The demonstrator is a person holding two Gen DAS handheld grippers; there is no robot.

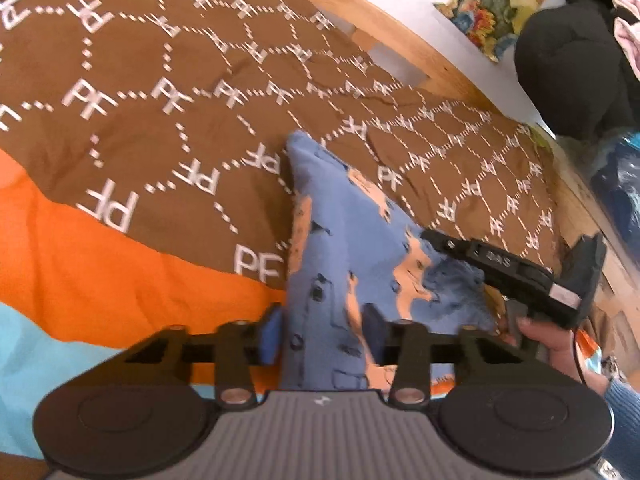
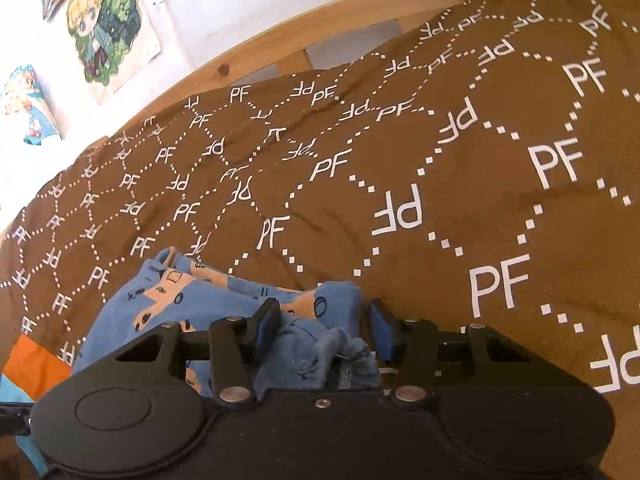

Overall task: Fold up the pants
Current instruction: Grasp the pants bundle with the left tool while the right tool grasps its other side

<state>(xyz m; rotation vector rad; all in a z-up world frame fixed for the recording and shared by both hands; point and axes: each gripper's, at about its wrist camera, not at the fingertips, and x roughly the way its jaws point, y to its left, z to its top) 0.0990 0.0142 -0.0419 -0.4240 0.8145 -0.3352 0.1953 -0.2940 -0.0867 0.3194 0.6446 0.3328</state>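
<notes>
Small blue pants [image 1: 340,248] with a peach vehicle print lie on a brown bedspread [image 1: 160,120] printed with white "PF" letters. My left gripper [image 1: 322,334] is open, its blue pads on either side of the near end of the pants. In the right wrist view the pants [image 2: 168,300] lie bunched at lower left. My right gripper [image 2: 324,330] is open, with crumpled blue cloth between its pads. The right gripper also shows in the left wrist view [image 1: 520,276], held by a hand, resting at the right side of the pants.
An orange and light-blue sheet [image 1: 100,272] lies at the near bed edge. A wooden bed frame [image 1: 400,32] runs along the white wall. A floral pillow [image 1: 500,4] and dark clothes [image 1: 572,68] sit at the far right. Cartoon posters [image 2: 104,28] hang on the wall.
</notes>
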